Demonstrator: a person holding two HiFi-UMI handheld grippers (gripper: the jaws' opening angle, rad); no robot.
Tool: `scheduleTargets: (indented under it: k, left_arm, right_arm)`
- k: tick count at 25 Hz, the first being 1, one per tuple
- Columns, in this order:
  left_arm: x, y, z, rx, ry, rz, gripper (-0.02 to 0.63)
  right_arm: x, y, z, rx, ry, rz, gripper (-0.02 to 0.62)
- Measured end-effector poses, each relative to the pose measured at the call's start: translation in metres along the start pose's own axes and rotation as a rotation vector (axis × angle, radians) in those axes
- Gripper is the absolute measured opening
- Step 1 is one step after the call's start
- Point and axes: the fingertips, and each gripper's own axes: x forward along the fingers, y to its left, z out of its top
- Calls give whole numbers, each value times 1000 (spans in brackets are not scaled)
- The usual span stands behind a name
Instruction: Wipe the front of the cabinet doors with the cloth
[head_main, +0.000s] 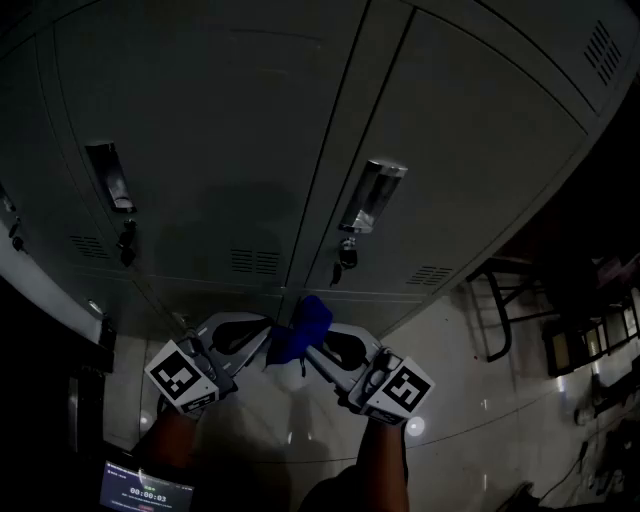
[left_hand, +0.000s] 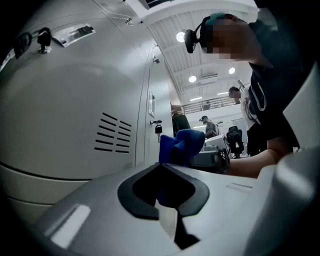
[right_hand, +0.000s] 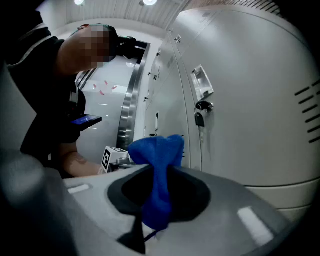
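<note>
Both grippers are hovering low in front of the grey cabinet doors (head_main: 200, 150). The right gripper (right_hand: 156, 169) is pinching the blue cloth (right_hand: 159, 147) tight, with its bunched top poking out past the tips. The left gripper (left_hand: 162, 165) is closing on another fold of it. The cloth is hanging between them near the doors' bottom edge; I cannot tell whether it is touching. Keys (head_main: 345, 255) are dangling from a lock, and the glossy floor (head_main: 450, 390) is throwing back spots of light.

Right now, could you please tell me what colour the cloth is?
Blue. The cloth shows best in the right gripper view.
</note>
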Motion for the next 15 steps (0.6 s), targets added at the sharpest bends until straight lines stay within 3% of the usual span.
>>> scheduleTargets:
  k: [11,15]
  left_arm:
    - [-9,8,0,-36,10,55,5]
    - [-12,12,-8,-7,40,91,5]
  right_arm:
    - [2,18,9,-3,5,67,75]
    - [5,40,40,-36,-2,104,75]
